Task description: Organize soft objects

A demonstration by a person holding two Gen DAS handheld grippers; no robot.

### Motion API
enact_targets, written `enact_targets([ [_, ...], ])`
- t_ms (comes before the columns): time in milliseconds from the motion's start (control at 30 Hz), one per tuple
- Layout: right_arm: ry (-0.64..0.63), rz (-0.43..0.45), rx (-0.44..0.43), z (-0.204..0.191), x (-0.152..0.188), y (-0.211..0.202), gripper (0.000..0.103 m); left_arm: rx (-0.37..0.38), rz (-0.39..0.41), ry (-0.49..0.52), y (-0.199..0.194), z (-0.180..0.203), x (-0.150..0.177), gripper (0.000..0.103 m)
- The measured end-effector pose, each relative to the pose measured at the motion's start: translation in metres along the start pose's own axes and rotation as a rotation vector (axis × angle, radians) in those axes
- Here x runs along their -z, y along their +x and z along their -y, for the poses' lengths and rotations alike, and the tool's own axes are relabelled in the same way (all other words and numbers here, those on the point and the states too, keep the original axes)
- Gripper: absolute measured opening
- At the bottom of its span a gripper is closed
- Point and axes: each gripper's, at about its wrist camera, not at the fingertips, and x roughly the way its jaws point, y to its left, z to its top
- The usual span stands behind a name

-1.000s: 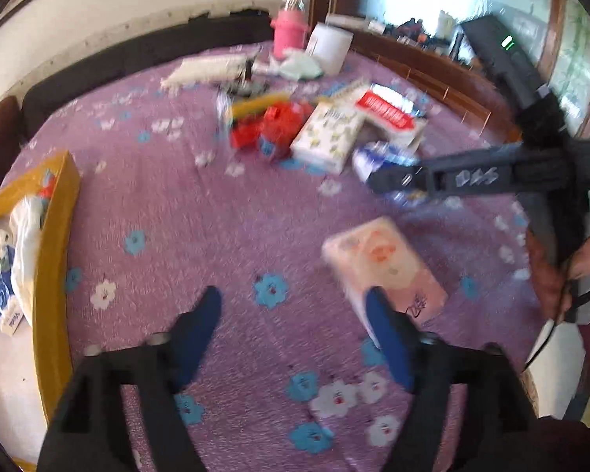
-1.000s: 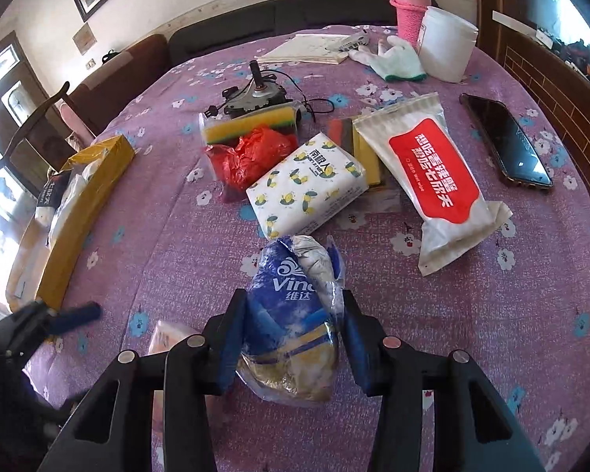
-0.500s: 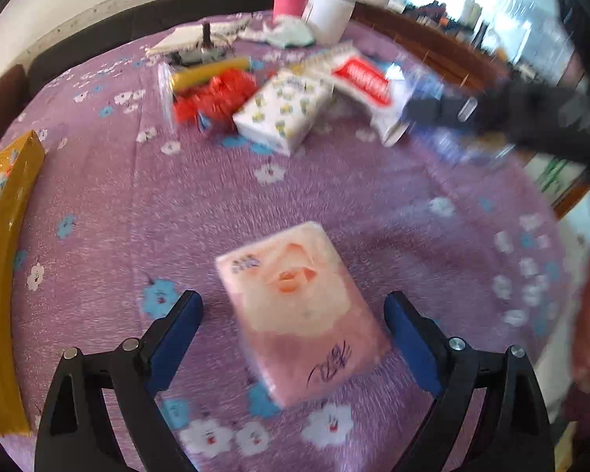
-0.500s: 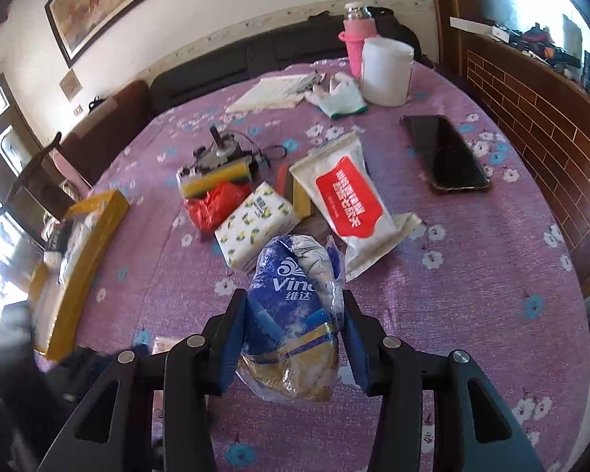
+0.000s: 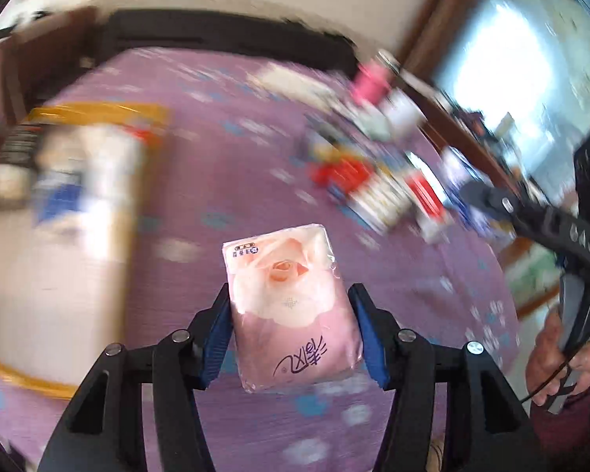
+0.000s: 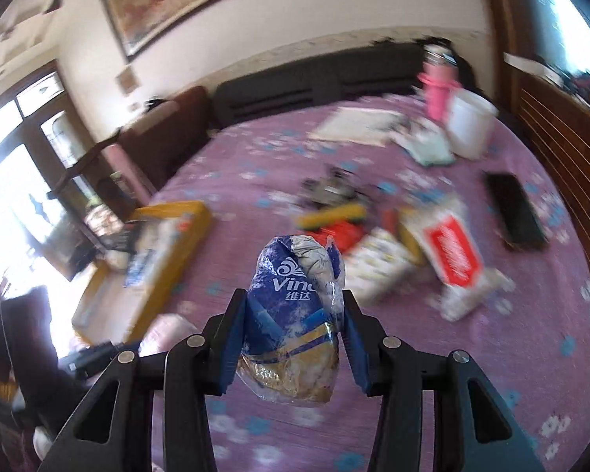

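Observation:
My left gripper (image 5: 291, 326) is shut on a pink tissue pack with a rose print (image 5: 291, 303) and holds it above the purple flowered tablecloth (image 5: 224, 165). My right gripper (image 6: 293, 338) is shut on a blue Vinda tissue pack (image 6: 295, 314), also lifted off the table. The yellow box (image 6: 165, 251) with soft packs inside lies at the left; it also shows blurred in the left wrist view (image 5: 86, 181). The pink pack appears in the right wrist view (image 6: 169, 330) at lower left. The right gripper shows in the left wrist view (image 5: 531, 220) at the right.
A heap of packs lies mid-table: a white pack with yellow print (image 6: 381, 263), a red-label white bag (image 6: 456, 259), a red bag (image 6: 338, 232) and a yellow sponge (image 6: 330, 214). A phone (image 6: 513, 212), a white tub (image 6: 470, 122) and a pink bottle (image 6: 438, 86) stand further back.
My left gripper closed on the pink pack, lifted it and swung left toward the yellow box. My right gripper rose and turned left, still holding the blue pack.

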Motion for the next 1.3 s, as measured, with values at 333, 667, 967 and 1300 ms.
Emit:
enact_targets([
  [333, -0.233, -0.09, -0.263, -0.162, -0.019, 0.087, 0.05, -0.301, 0.052, -0.17, -0.039, -0.154, -0.031, 0.057],
  [667, -0.383, -0.295, -0.286, -0.259, 0.014, 0.2, 0.051, -0.348, 0.018, -0.276, -0.022, -0.223, -0.043, 0.065],
  [967, -0.422, -0.274, -0.251, -0.265, 0.014, 0.211, 0.075, -0.326, 0.147, -0.304, -0.071, -0.216, -0.043, 0.077],
  [1300, -0.293, -0.058, -0.154, -0.173, -0.021, 0.114, 0.083, -0.23, 0.406, -0.193, -0.114, -0.115, -0.041, 0.102],
])
